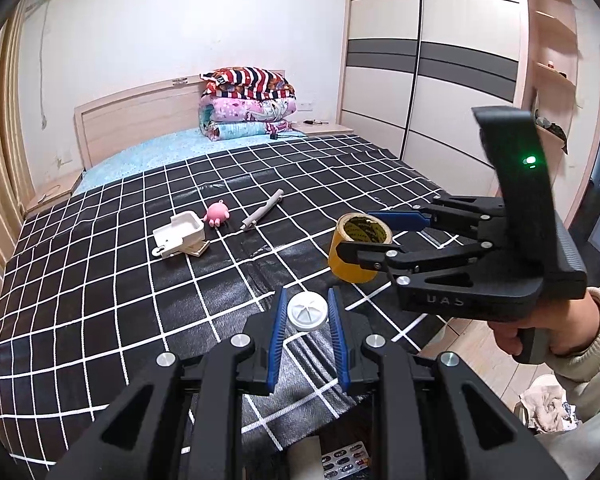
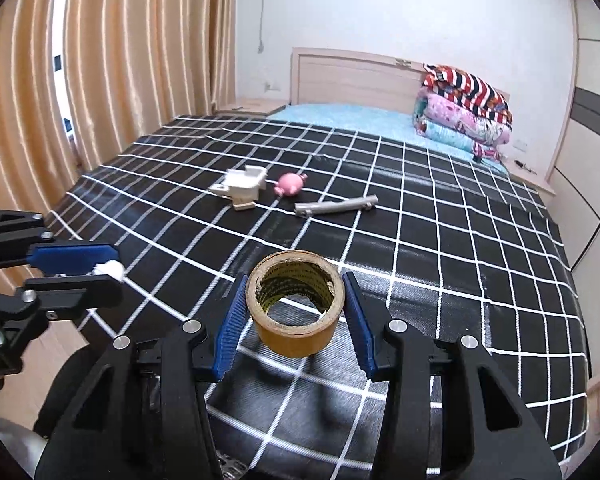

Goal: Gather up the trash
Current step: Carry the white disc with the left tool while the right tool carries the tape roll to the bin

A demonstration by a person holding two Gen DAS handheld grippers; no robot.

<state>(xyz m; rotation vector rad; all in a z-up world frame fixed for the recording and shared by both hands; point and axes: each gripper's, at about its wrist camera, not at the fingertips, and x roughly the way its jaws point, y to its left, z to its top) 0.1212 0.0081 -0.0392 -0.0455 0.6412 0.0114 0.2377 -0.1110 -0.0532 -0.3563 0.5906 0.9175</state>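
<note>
My left pads (image 1: 277, 320) hide the sides of the white cap (image 1: 307, 310). The picture's bottom edge cuts off a keypad thing (image 1: 346, 465); I can't tell what it is.

Right tool (image 2: 296, 304) gripping tape roll (image 2: 294, 312), checked bedspread (image 2: 460, 240)

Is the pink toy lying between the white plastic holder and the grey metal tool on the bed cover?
Yes: in the right wrist view the pink toy sits between the white plastic holder and the grey metal tool.

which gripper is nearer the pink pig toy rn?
Left, narrowly. Left gripper, holding the white cap, sits straight across the bed from the pink pig toy; right gripper, holding the tape roll, is farther off.
</note>
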